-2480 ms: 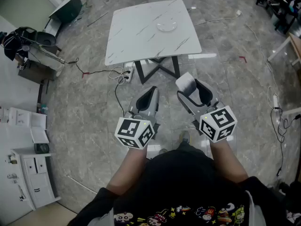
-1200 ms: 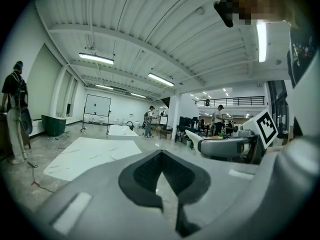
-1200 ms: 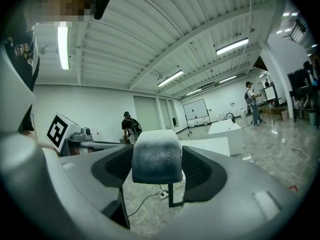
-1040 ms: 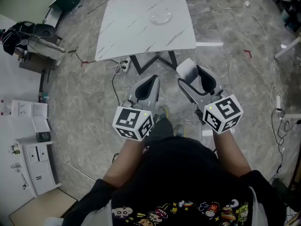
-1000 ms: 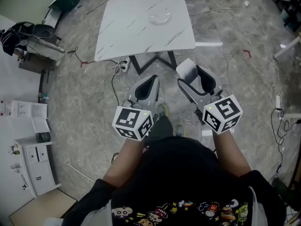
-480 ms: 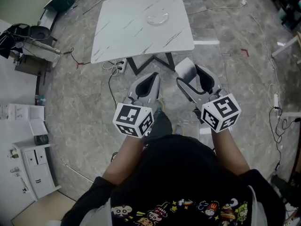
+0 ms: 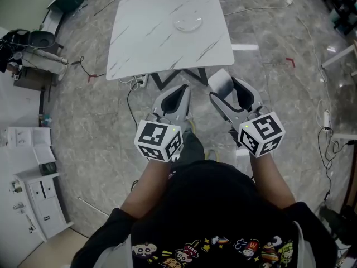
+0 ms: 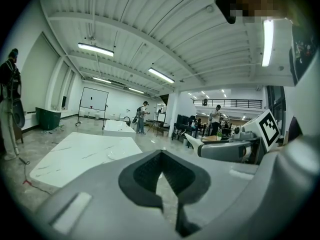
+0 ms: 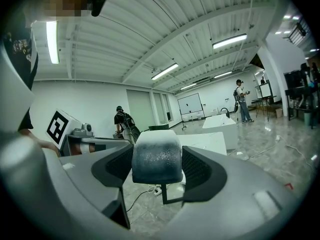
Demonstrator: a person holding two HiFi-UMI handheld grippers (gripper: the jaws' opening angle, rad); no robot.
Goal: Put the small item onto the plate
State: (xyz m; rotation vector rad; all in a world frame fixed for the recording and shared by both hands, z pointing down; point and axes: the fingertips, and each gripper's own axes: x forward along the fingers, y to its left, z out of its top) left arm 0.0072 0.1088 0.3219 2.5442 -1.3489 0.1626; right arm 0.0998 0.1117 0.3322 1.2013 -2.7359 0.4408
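A clear round plate (image 7: 188, 24) lies on the far half of the white marble table (image 7: 145, 43). The person stands on the floor short of the table's near edge, holding both grippers at waist height. My right gripper (image 7: 223, 86) is shut on the small item (image 7: 221, 83), a pale rounded block with a dark frosted lower part (image 9: 156, 157), which fills the gap between its jaws (image 9: 156, 170). My left gripper (image 7: 177, 92) is shut with nothing in it (image 8: 162, 171). The table (image 8: 75, 154) and, faintly, the plate (image 8: 117, 153) show ahead of it.
A power strip with cables (image 7: 142, 82) lies on the grey floor under the table's dark legs (image 7: 178, 77). White cabinets (image 7: 28, 205) stand at the far left. More cables (image 7: 329, 127) trail at the right. People stand far back in the hall (image 9: 123, 121).
The table and plate have come slightly nearer and shifted in the head view as the person steps forward. Both grippers keep their pose, the right one still holding the item.
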